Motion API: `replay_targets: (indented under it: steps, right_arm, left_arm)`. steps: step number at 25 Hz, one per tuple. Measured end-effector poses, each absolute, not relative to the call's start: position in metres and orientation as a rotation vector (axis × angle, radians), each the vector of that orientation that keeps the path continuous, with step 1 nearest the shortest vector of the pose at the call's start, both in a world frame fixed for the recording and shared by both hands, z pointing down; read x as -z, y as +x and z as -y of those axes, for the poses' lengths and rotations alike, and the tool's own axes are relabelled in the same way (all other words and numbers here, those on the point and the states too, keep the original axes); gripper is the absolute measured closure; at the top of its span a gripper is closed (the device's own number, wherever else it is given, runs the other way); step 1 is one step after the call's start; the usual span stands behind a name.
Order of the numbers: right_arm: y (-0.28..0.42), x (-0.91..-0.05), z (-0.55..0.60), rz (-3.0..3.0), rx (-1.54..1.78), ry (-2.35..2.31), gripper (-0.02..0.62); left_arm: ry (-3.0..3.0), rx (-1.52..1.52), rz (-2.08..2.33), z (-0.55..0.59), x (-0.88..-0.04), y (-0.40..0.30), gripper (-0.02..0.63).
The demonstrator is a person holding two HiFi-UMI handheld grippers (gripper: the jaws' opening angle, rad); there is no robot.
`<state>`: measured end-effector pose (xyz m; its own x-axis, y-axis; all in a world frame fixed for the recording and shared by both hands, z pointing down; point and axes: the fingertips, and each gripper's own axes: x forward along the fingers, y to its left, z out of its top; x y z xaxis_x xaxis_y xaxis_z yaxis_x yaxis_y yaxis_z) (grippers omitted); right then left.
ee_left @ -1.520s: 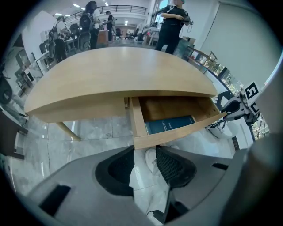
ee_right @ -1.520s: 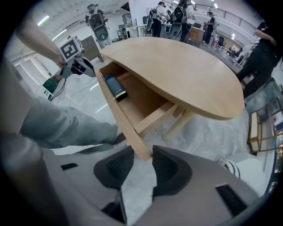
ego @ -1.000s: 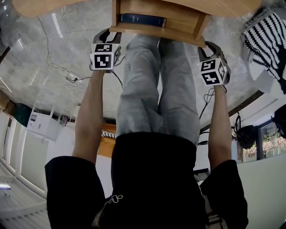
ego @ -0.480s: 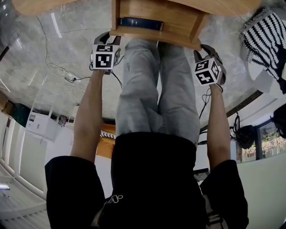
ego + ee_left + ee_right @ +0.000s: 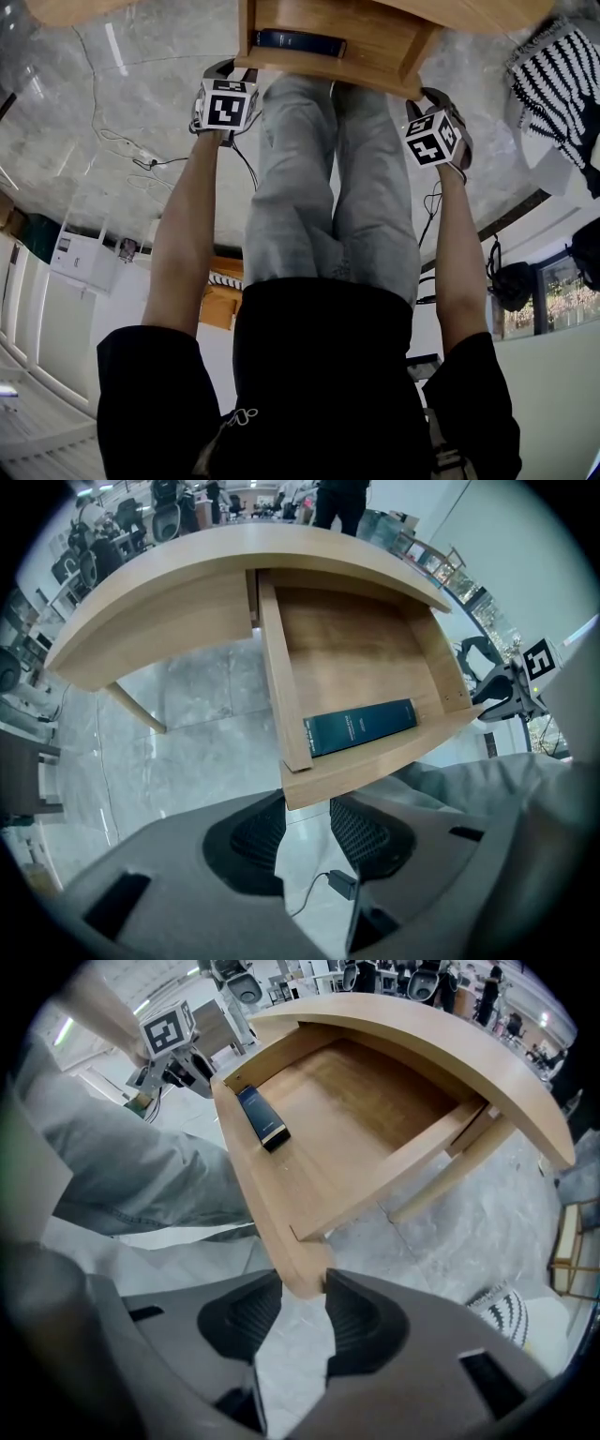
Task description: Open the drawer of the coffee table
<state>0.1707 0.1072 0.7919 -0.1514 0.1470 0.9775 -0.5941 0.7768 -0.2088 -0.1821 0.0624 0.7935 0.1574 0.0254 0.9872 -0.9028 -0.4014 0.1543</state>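
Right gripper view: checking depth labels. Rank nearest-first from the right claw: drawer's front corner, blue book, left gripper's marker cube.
1. Light wooden drawer's front corner, at the tips of the claw.
2. Dark blue rectangular book, inside the drawer.
3. Left gripper's black-and-white marker cube, upper left.

1. The open drawer (image 5: 384, 47) juts out at 12 o'clock in the head view, and its front wall bars a straight reach ahead.
2. A dark book (image 5: 361, 727) lies against that wall (bare wood elsewhere inside).
3. The person's legs (image 5: 328, 187) fill the middle.
4. Marble floor (image 5: 122, 94) lies free at 10 o'clock, crossed by a cable (image 5: 155, 161).
5. A striped rug (image 5: 553, 75) sits at 2 o'clock.
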Motion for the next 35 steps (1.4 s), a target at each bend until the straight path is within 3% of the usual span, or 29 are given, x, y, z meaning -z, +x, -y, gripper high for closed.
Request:
replay_targets:
  steps: [18, 26, 35]
  right_arm:
    - [0.168, -0.809, -0.108, 1.559, -0.708, 0.388, 0.442]
    - [0.170, -0.794, -0.106, 1.515, -0.895, 0.561, 0.439]
    - [0.172, -0.750, -0.079, 1.544, -1.041, 0.795, 0.499]
  left_arm:
    - [1.521, -1.396, 0.870, -0.066, -0.809, -0.185, 0.465]
    - [1.373, -1.293, 0.946, -0.070, -0.793, -0.189, 0.468]
    - [1.432, -1.202, 1.052, -0.039, -0.740, -0.184, 0.525]
